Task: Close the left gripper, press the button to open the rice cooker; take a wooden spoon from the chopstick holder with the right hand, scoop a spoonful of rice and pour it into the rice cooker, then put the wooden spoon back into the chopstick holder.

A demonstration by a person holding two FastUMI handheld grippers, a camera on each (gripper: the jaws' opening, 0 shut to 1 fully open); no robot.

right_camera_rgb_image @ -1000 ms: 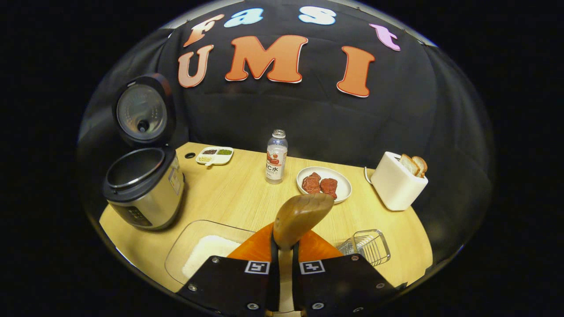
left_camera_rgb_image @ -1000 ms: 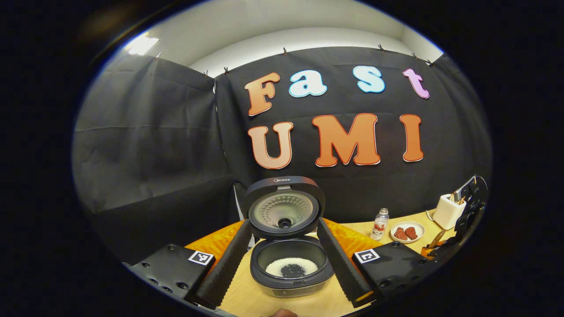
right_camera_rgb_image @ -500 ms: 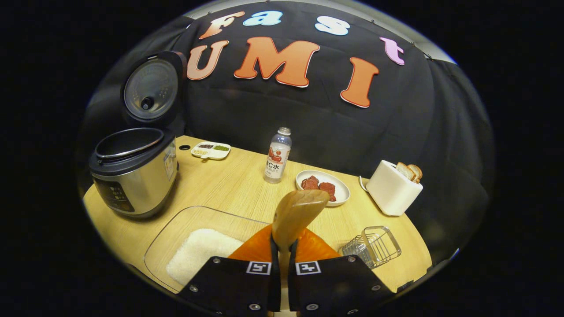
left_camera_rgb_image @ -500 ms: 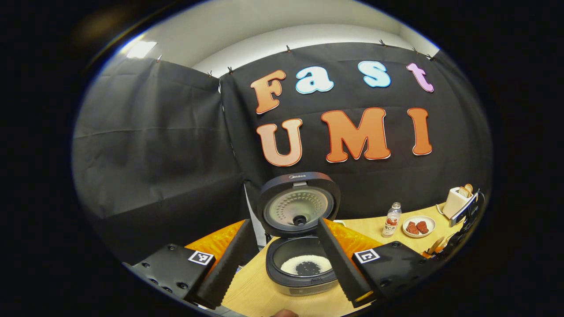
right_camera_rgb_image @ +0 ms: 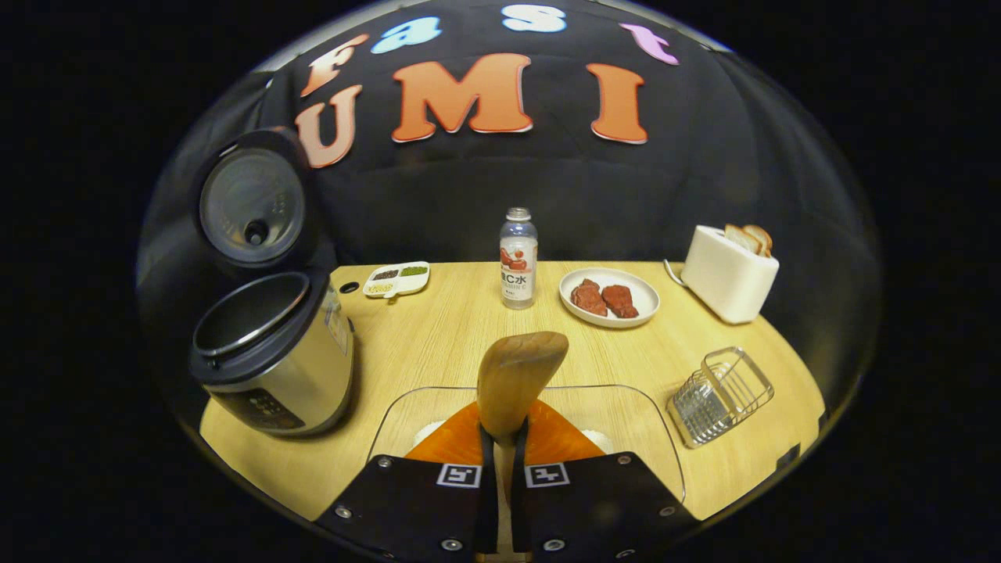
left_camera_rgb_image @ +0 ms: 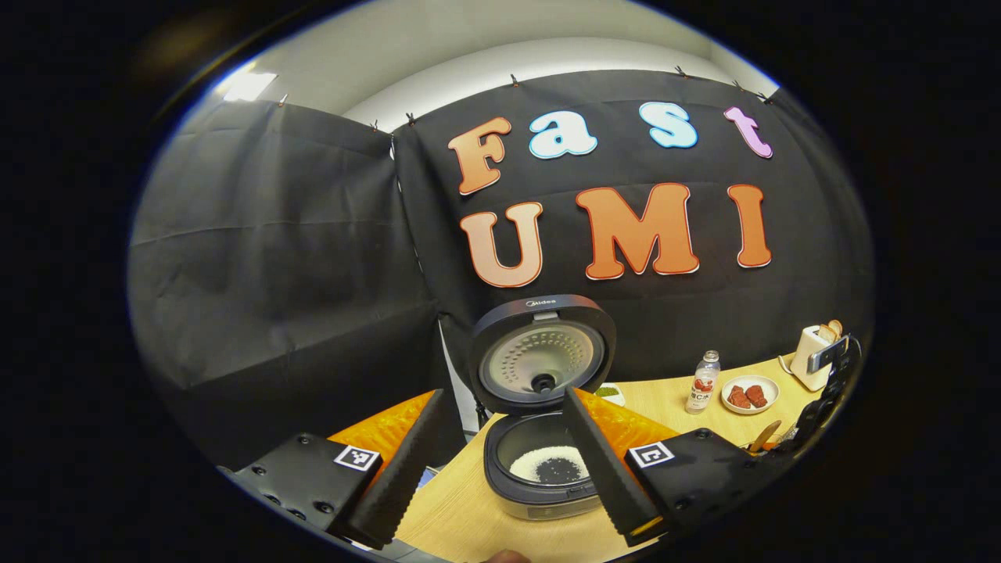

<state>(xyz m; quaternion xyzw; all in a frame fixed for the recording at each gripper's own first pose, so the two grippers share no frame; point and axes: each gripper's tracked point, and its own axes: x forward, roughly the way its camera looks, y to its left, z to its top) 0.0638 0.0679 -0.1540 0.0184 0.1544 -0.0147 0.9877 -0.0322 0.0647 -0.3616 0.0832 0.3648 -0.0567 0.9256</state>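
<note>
The rice cooker stands on the wooden table with its lid up. In the left gripper view, white rice and a dark patch lie at the bottom of its pot.

The right gripper has its two fingers squeezed tight on the handle of the wooden spoon. The spoon bowl points up and sits to the right of the rice cooker. Right under the spoon is a clear tray with white rice in it.

The wire chopstick holder is well to the right of the rice cooker, past the tray.

The left gripper hangs just in front of the rice cooker. Its fingers are spread wide apart and hold nothing.

Behind the rice cooker's right side are a small snack dish, a water bottle, a plate of meat and a white toaster.
</note>
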